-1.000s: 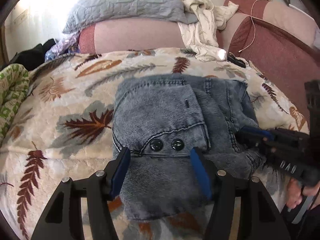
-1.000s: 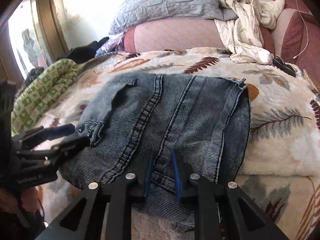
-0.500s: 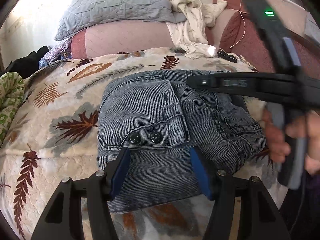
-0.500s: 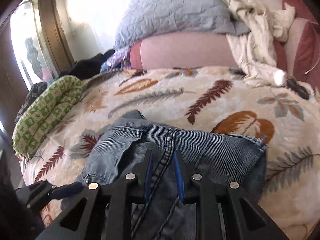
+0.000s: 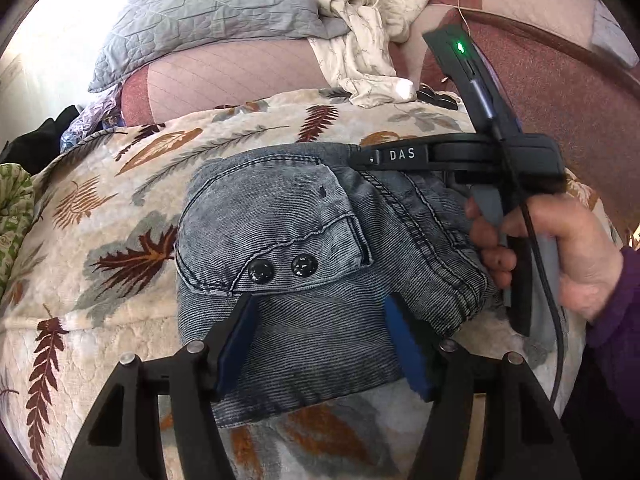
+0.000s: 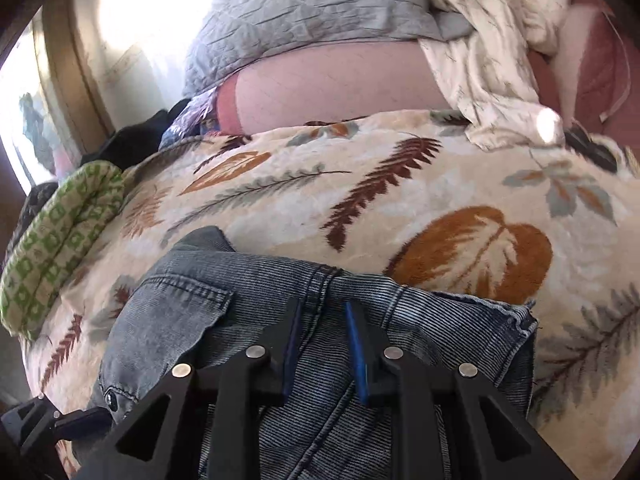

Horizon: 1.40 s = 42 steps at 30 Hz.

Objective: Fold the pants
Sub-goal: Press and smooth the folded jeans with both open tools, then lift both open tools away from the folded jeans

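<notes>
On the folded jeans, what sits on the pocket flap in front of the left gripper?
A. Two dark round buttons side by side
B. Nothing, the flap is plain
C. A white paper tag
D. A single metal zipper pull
A: the left wrist view shows two dark buttons side by side on the flap of the jeans, just beyond the left gripper.

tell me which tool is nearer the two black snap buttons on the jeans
Left. The left tool sits just below the snap buttons; the right tool is farther, over the folded jeans' seam side.
</notes>
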{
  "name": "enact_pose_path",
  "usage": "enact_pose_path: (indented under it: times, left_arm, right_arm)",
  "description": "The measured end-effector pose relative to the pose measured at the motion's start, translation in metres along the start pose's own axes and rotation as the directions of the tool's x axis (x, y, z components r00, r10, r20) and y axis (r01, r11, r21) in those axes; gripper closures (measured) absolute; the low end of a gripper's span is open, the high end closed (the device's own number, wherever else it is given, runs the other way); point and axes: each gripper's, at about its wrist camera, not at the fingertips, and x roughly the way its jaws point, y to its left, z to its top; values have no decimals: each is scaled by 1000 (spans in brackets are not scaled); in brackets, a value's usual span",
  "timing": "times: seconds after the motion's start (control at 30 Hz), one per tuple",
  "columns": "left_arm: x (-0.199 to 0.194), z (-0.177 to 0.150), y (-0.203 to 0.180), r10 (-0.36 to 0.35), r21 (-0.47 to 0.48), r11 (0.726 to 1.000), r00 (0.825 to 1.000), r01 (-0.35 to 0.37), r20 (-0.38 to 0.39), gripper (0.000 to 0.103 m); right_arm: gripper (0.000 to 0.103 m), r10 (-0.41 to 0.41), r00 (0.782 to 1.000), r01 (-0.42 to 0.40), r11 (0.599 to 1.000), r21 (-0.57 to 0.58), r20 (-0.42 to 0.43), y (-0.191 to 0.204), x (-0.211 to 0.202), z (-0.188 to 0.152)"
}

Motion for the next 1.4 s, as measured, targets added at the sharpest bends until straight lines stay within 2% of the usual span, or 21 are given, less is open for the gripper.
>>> enact_pose_path:
  times: [0.07, 0.1, 0.13, 0.2, 0.27, 0.37, 0.43, 0.5, 0.6, 0.7, 0.77, 0.9, 1.0, 1.07, 1.17, 1.27, 1.33, 1.37, 1.4]
  left_arm:
    - [1, 3, -1, 1, 2, 1000, 1000, -1, -11, 36]
    - [1, 4, -1, -3, 1, 1000, 1000, 3, -16, 36]
    - [0, 6, 0, -7, -1, 1000, 1000, 7, -23, 36]
    - [-3, 9, 7, -31, -29, 999, 999, 30, -34, 36]
    - [-8, 11, 17, -56, -75, 996, 998, 54, -27, 36]
    - [-17, 12, 24, -44, -110, 993, 999, 42, -13, 36]
    - [-26, 12, 28, -29, -108, 994, 1000, 28, -3, 36]
    - [-35, 11, 31, -2, -100, 995, 1000, 4, 20, 36]
    - [-41, 8, 38, 21, -103, 995, 999, -18, 25, 36]
    - [-31, 3, 46, 42, -129, 991, 999, -44, -20, 36]
    - [-25, 0, 50, 36, -150, 988, 999, -41, -36, 36]
    - [-17, -5, 46, 40, -148, 988, 997, -49, -68, 35]
    - [-7, -10, 51, 17, -203, 978, 995, -36, -95, 32]
    - [-6, -11, 53, 33, -206, 977, 994, -53, -102, 26]
    - [-13, -6, 58, 13, -222, 974, 994, -37, -109, 26]
    - [-33, -1, 64, 45, -230, 971, 997, -57, -57, 26]
    - [-45, 2, 68, 86, -236, 968, 996, -88, -18, 26]
    - [-49, 5, 71, 95, -242, 966, 995, -93, -5, 26]
    - [-55, 8, 74, 111, -253, 962, 994, -103, 16, 26]
  right_arm:
    - [81, 4, 1000, -3, 998, 61, -7, -14, 4, -2]
    - [90, -7, 1000, 9, 995, 95, -13, -20, 5, -2]
    - [91, 2, 1000, 1, 993, 122, -26, -26, 5, -3]
    - [91, 62, 998, -61, 979, 194, -1, -36, -4, -4]
    - [87, 97, 995, -103, 974, 202, 38, -35, -21, -3]
    - [85, 79, 994, -92, 981, 173, 78, -29, -48, -1]
    - [78, 52, 995, -70, 974, 214, 89, -37, -65, -2]
    - [77, 32, 995, -55, 967, 251, 94, -47, -77, -2]
    - [75, 50, 992, -81, 953, 291, 115, -57, -96, -6]
    - [75, 87, 990, -116, 951, 288, 113, -48, -109, -19]
    - [75, 106, 991, -123, 960, 252, 82, -32, -111, -30]
    - [75, 92, 996, -88, 979, 186, -15, -5, -101, -53]
    - [71, 45, 994, -28, 986, 164, -96, 3, -80, -67]
    - [71, 10, 996, 2, 992, 125, -92, 8, -78, -70]
    - [71, 4, 996, 7, 993, 115, -88, 9, -83, -70]
    - [71, 11, 999, -4, 990, 142, -46, 4, -98, -65]
    - [71, -44, 999, 44, 992, 118, 3, 6, -113, -63]
    - [65, -68, 997, 65, 993, 100, 32, 9, -123, -62]
    - [55, -82, 994, 76, 993, 86, 66, 13, -131, -61]
